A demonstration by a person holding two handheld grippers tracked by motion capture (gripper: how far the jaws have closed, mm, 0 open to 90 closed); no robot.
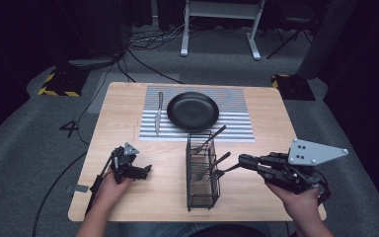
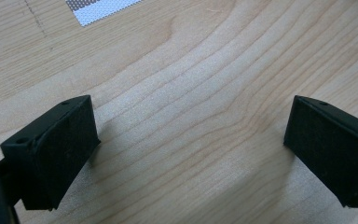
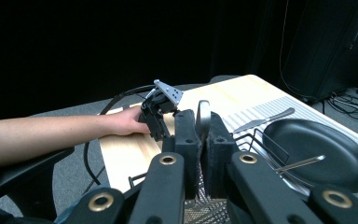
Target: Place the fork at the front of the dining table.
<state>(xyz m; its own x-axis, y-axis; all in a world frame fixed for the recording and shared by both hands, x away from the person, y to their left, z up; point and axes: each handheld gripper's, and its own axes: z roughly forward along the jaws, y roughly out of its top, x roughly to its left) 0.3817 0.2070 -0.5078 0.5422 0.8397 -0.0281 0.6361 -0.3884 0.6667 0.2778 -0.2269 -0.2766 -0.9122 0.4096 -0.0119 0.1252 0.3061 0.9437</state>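
Between the black jaws of our right gripper (image 3: 203, 154), a metal fork handle (image 3: 203, 117) is being pinched tight, its rounded end standing up just above the pads in the right gripper view. From above, that right gripper (image 1: 240, 161) is hovering at the right side of a black wire cutlery basket (image 1: 201, 195), and the fork (image 1: 223, 172) is reaching from the jaw tips across the basket's right rim, prongs toward the inside. We are holding the gripper level, its grey three-cornered plate on top.

Our left gripper (image 1: 147, 169) is resting low over the bare wooden table (image 1: 113, 123), well to the left of the basket. Its jaws are standing wide apart with nothing between them, just wood grain underneath in the left gripper view.

Inside the basket, more cutlery handles are leaning out toward the far right. Beyond the basket, a striped placemat (image 1: 237, 123) is lying flat, with a black plate (image 1: 193, 110) on it and a knife (image 1: 158, 114) just to the plate's left.
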